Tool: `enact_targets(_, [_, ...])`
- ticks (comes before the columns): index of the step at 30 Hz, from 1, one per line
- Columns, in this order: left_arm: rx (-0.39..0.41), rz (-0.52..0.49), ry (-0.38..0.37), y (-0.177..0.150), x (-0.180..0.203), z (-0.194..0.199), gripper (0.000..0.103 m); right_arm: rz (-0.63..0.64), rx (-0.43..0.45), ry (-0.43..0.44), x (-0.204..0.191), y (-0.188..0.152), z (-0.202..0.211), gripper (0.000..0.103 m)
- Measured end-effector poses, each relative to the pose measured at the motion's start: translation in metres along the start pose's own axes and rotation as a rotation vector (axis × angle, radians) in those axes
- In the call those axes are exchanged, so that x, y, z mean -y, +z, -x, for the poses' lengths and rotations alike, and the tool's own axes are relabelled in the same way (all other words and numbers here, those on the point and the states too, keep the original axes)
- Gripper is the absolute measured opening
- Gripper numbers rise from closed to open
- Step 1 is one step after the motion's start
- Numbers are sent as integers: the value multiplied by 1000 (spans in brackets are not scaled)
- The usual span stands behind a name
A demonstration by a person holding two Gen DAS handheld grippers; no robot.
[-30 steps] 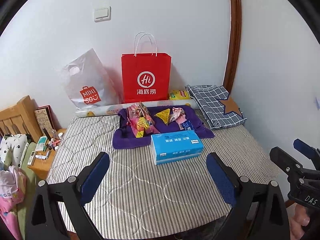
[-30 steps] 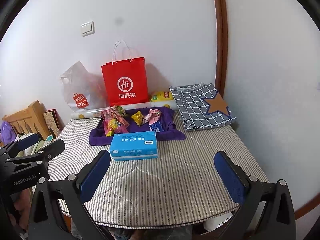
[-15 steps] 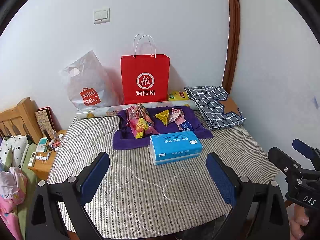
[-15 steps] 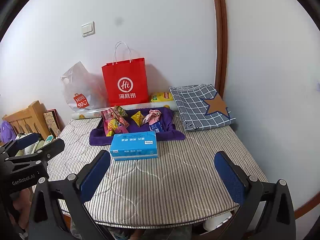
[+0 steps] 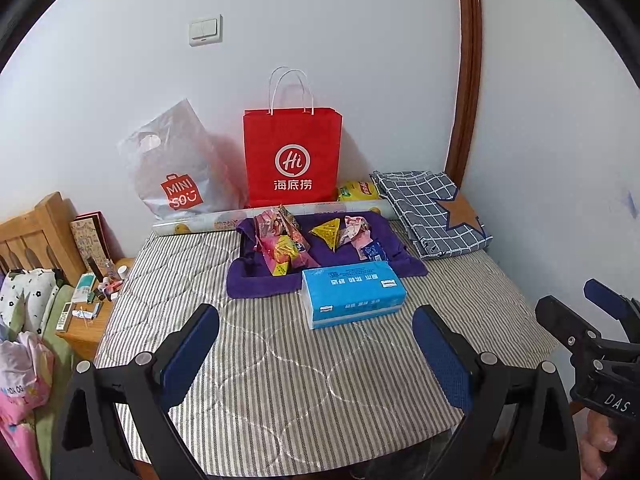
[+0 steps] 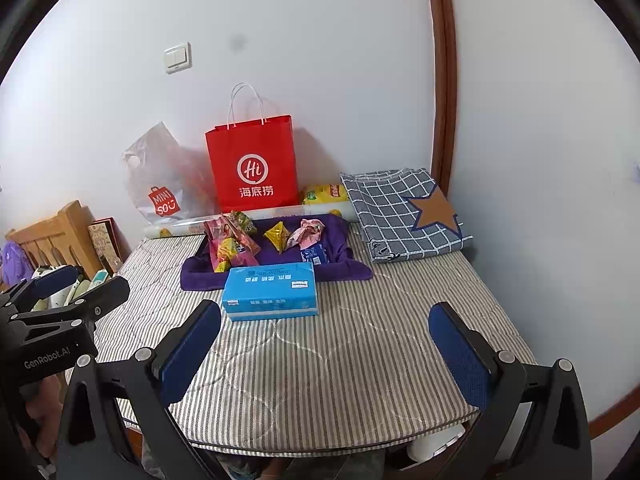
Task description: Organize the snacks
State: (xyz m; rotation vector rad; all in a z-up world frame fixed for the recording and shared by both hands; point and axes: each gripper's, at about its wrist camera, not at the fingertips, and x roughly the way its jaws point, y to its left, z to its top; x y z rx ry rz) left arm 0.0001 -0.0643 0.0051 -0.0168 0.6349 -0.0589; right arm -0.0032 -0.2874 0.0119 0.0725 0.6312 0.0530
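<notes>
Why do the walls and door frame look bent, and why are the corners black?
Both wrist views use a fisheye lens, so straight lines bow: the wooden door frame curves in the left wrist view and again in the right; the black corners are the lens's round edge. Light is soft and even; the red bag casts a faint shadow.

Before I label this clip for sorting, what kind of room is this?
Most likely a bedroom at home: a quilted grey-striped mattress pad covers the surface, a wooden slatted headboard stands at the left, and a folded blue checked blanket lies by the wall.
</notes>
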Motion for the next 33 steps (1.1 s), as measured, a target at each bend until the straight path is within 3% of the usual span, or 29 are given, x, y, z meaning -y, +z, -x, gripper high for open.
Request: enact_targets(33, [-1,5,7,-1,-3,-2,98,3,8,4,-4,-2,0,102])
